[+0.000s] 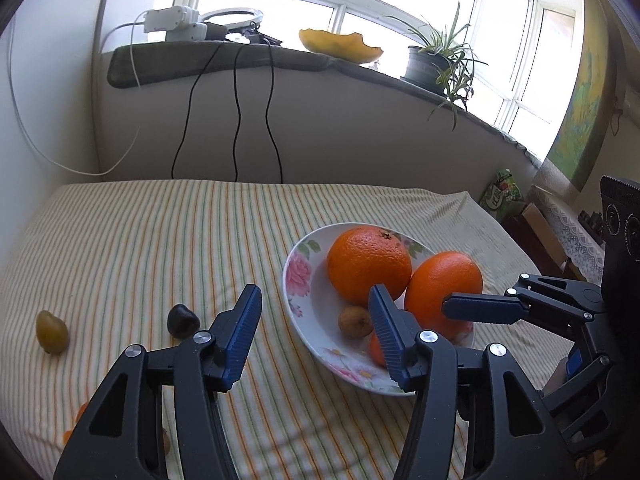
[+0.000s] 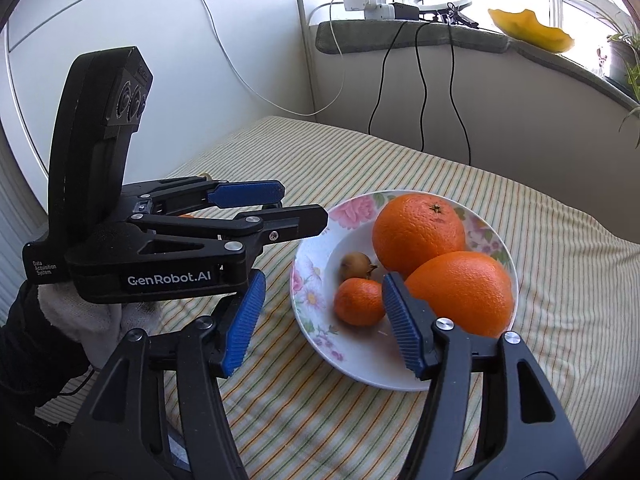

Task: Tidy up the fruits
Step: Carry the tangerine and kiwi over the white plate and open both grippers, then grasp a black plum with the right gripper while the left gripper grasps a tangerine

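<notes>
Both tongs, left (image 1: pixel 316 316) and right (image 2: pixel 324 304), gape wide at plate (image 2: pixel 316 236) rim.

Bare striped cloth (image 1: pixel 160 240) left of plate (image 1: pixel 296 280), two oranges (image 1: pixel 368 264) crowding its bowl

Glossy glazed floral plate (image 2: pixel 308 276), dimpled orange (image 2: pixel 418 230) skin, striped woven cloth (image 1: pixel 160 240), ribbed blue fingers (image 2: pixel 244 320)

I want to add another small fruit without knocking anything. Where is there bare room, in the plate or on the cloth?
The plate is bare along its left rim and near the front edge, beside the small mandarin. The two oranges fill its right side. The striped cloth is open behind the dark fruit.
</notes>
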A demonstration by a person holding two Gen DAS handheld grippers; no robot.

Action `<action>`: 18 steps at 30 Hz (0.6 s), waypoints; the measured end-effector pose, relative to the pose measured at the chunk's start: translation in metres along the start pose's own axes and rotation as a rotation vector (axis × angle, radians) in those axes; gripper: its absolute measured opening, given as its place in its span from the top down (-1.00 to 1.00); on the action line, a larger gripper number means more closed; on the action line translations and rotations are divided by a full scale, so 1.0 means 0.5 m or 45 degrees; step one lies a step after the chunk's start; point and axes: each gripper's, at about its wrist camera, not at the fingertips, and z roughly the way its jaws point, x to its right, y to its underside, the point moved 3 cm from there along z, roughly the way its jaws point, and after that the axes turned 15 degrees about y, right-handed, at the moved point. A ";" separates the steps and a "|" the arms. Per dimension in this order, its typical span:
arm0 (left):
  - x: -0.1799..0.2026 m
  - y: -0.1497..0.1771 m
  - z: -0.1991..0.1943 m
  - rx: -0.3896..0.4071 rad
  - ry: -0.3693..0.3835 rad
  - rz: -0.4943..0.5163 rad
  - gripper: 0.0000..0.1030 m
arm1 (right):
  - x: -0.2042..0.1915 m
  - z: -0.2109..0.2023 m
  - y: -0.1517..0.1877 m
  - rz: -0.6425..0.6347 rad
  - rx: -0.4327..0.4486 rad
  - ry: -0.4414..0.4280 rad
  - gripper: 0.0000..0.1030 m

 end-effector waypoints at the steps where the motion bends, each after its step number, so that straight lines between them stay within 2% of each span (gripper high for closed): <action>1: 0.001 -0.001 -0.002 0.003 -0.001 0.001 -0.07 | 0.000 -0.002 0.001 0.001 0.002 0.001 -0.27; 18: -0.012 0.004 -0.072 0.072 -0.039 -0.010 -0.07 | -0.014 -0.029 0.003 -0.018 0.018 -0.002 -0.32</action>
